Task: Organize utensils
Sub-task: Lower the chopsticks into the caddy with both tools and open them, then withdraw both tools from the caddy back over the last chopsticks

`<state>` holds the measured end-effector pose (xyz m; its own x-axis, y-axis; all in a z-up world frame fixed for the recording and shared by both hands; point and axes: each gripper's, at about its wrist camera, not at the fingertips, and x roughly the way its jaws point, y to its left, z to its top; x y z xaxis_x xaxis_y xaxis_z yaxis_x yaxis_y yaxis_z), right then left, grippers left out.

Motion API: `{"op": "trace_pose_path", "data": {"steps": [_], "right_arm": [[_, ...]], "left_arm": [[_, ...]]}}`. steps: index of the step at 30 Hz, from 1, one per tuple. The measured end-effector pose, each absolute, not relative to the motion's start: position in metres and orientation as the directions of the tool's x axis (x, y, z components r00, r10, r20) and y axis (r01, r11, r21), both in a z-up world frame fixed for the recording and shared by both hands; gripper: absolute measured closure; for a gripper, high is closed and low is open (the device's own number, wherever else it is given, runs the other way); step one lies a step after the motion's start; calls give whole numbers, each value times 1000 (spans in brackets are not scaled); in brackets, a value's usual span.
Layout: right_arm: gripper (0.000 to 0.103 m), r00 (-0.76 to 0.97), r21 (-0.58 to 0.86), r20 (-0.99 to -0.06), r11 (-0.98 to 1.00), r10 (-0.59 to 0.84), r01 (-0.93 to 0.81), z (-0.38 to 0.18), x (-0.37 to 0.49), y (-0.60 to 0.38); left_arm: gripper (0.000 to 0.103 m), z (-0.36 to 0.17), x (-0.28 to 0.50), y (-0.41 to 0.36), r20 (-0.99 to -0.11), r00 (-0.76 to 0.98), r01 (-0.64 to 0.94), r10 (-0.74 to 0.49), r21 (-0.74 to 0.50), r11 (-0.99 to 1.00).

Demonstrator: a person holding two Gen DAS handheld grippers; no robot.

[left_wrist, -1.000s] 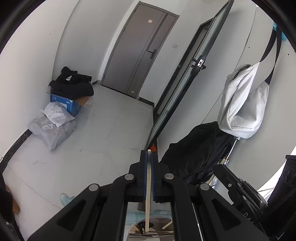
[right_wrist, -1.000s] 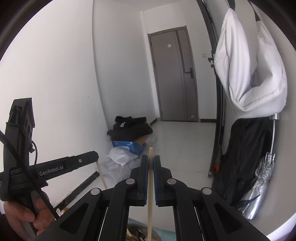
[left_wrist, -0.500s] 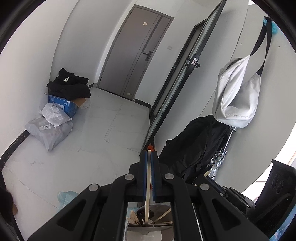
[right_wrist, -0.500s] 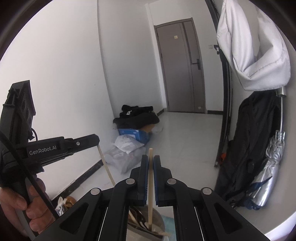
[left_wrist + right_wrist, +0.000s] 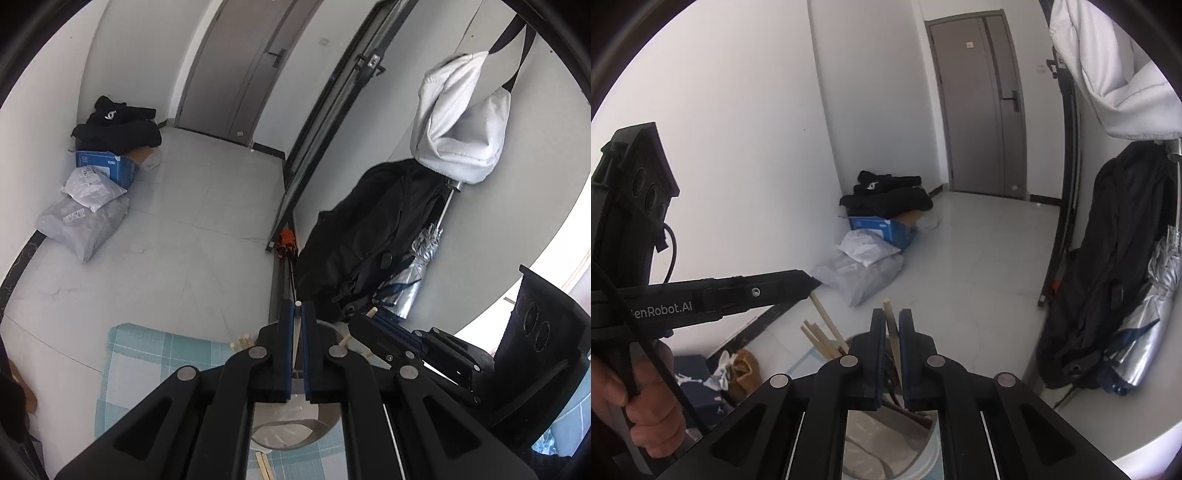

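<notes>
Wooden chopstick [image 5: 297,334] stood clamped in the closed left gripper [image 5: 297,314] above the metal holder [image 5: 295,430]; the right gripper [image 5: 892,325] pinched another chopstick [image 5: 892,332] over it.

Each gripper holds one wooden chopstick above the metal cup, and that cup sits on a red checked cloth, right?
Not quite: the cloth is pale blue checked, not red, as the left wrist view shows. Each gripper does hold one chopstick above the metal cup.

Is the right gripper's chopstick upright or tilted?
Tilted. The chopstick leans left between the right gripper pads, lower end hidden over the metal holder.
</notes>
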<state>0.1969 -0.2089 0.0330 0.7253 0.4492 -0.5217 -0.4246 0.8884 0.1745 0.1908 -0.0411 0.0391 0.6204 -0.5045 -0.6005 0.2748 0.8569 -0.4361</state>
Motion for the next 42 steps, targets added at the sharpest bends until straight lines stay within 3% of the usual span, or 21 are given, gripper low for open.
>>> {"op": "trace_pose_path", "data": {"steps": [3,5,7,9,11,14,18,29,33,42], "right_arm": [[94,708,184,-548,890,445,-417,26,193,-211],[93,706,192,-558,895,437,-402,24,190,-216],[80,705,206,-561,898,434,-389,25,185,-222],[73,712,217,-551,899,434,-380,29,176,-227],[66,730,221,-529,901,432,-373,36,165,-232],[52,757,242,-494,904,427,-351,47,150,-242],[48,778,251,-470,908,417,-334,60,128,-250],[21,829,310,-342,886,442,-345,80,44,-256],[17,841,294,-333,894,426,-337,81,16,-253],[9,874,241,-321,924,366,-298,67,-36,-248]], "left_arm": [[100,37,188,-42,-629,609,261,-483,-416,871],[91,36,183,-40,-650,605,233,-459,-407,883],[85,41,175,-36,-641,618,222,-456,-414,883],[63,49,165,-34,-630,647,210,-429,-394,895],[50,57,155,-33,-619,671,210,-409,-371,905],[48,68,140,-35,-606,707,205,-366,-320,925],[27,80,116,-31,-575,755,177,-316,-286,942],[7,82,55,-20,-527,830,74,-184,-224,972],[2,80,32,-21,-510,847,53,-148,-197,979],[1,63,-5,-21,-499,857,49,-124,-161,986]]}}
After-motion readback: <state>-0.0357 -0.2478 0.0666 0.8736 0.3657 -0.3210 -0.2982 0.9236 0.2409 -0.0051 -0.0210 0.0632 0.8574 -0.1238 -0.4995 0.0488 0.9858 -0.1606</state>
